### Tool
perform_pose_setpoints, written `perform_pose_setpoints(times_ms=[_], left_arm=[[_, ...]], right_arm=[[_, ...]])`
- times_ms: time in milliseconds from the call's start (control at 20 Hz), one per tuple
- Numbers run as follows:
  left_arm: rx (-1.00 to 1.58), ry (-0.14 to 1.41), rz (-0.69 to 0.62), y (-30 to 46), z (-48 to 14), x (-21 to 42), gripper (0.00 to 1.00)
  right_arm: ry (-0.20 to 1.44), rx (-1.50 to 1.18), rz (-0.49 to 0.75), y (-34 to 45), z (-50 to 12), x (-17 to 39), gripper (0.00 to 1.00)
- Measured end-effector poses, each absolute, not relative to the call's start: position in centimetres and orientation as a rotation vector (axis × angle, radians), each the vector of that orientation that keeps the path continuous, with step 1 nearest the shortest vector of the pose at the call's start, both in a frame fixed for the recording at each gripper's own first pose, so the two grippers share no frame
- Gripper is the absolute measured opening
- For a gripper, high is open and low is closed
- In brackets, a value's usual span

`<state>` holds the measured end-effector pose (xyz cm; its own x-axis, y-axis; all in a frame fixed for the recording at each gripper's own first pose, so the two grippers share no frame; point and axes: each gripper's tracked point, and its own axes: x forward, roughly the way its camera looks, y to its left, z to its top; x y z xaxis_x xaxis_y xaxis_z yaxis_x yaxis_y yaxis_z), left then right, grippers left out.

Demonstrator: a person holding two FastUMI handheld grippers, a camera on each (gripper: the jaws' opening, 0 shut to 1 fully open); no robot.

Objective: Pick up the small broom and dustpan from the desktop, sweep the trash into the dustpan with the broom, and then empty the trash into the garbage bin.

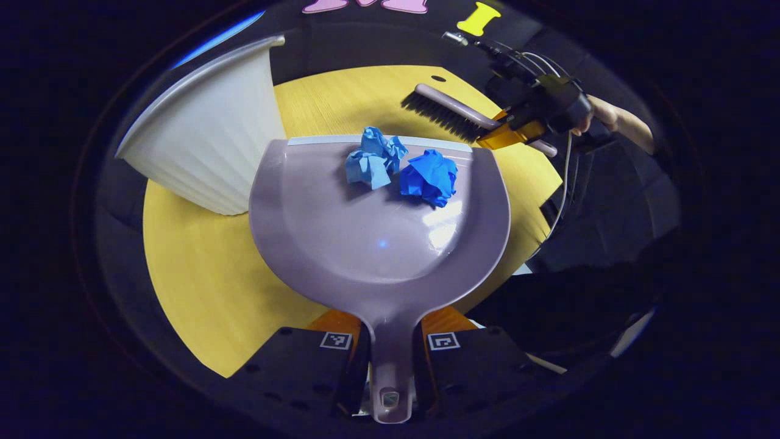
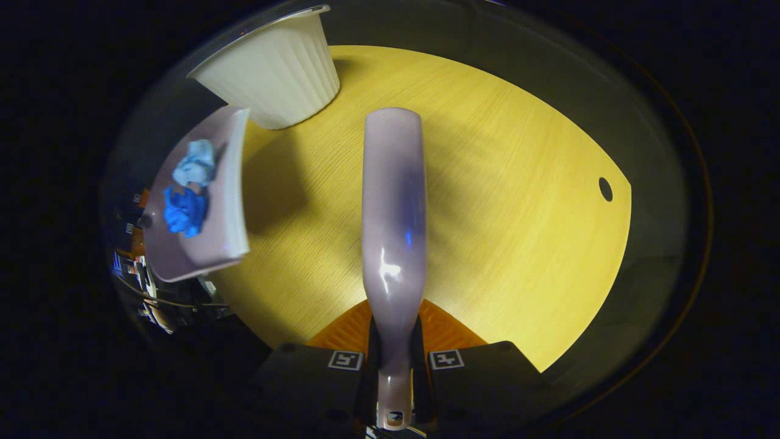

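With both blue paper wads (image 1: pixel 402 167) swept into the dustpan (image 1: pixel 378 231), the left gripper (image 1: pixel 390 356) clenched its handle beside the white garbage bin (image 1: pixel 207 140), emptying still undone, while the right gripper (image 2: pixel 396 366) gripped the broom (image 2: pixel 393 207) over the counter (image 2: pixel 518 213).

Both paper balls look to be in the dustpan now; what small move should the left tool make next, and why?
Probably carry the dustpan left toward the white bin beside it and tip it. Both blue paper balls sit on the pan near its front lip, and the broom is clear of it.
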<state>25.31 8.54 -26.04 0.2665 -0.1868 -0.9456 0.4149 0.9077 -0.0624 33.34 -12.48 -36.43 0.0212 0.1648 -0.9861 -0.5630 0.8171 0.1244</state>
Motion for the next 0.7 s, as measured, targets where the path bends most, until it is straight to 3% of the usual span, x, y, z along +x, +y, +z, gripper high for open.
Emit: perform_pose_setpoints(times_ms=[350,700], left_arm=[[0.106,1.18,-0.212,8.8,-20.0,27.6,0.29],[0.224,1.29,0.006,8.8,-22.9,41.0,0.29]], right_arm=[[1.399,-0.165,0.551,-13.7,-35.9,33.8,0.25],[1.408,-0.072,0.583,-13.4,-36.7,33.2,0.25]])
